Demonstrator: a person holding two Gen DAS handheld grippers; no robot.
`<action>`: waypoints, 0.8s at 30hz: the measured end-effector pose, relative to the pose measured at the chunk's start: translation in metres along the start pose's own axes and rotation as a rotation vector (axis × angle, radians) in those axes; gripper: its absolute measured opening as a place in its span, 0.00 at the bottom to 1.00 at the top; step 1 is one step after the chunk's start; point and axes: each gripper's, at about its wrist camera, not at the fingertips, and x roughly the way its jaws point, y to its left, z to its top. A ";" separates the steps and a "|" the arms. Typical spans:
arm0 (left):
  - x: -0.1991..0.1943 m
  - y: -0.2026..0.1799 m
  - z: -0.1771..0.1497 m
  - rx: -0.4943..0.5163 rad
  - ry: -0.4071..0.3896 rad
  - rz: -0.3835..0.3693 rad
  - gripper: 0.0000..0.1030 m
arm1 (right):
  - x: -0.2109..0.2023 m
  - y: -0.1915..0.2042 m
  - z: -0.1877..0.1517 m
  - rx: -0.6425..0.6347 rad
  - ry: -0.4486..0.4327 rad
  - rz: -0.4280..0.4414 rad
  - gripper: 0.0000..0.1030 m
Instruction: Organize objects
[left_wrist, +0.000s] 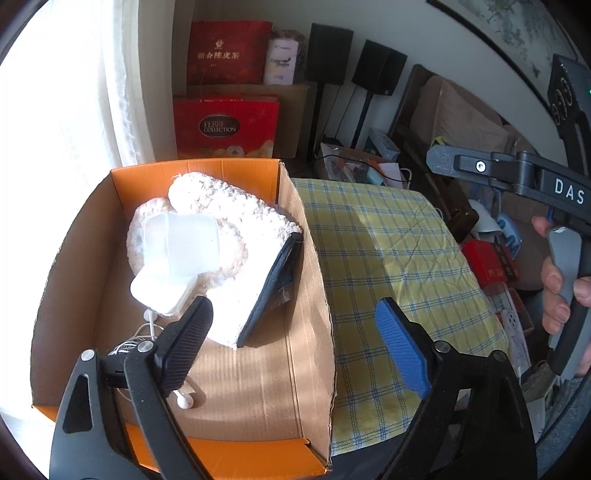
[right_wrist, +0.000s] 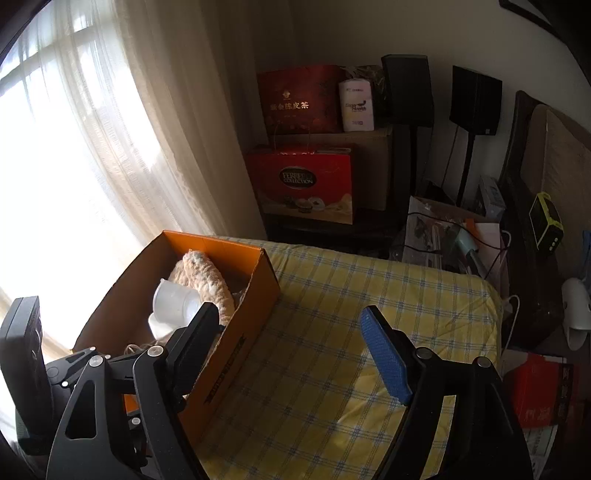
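Note:
An orange cardboard box stands on the yellow checked cloth. In it lie a fluffy white knit item, a clear plastic cup on its side, a white charger block, white earphones and a dark pouch. My left gripper is open and empty above the box's right wall. My right gripper is open and empty above the cloth beside the box; it also shows in the left wrist view.
Red gift boxes and black speakers stand against the far wall. Clutter lies past the table's far edge. Red boxes lie to the right. A bright curtained window is at the left.

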 end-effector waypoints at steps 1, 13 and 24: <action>-0.004 0.002 0.001 0.002 -0.010 0.018 0.87 | -0.003 -0.001 -0.002 0.005 -0.001 -0.008 0.80; -0.037 0.021 -0.007 0.008 -0.058 0.128 0.97 | -0.033 0.013 -0.036 -0.004 -0.037 -0.144 0.99; -0.061 0.026 -0.027 0.011 -0.081 0.199 1.00 | -0.054 0.031 -0.070 0.024 -0.083 -0.190 0.99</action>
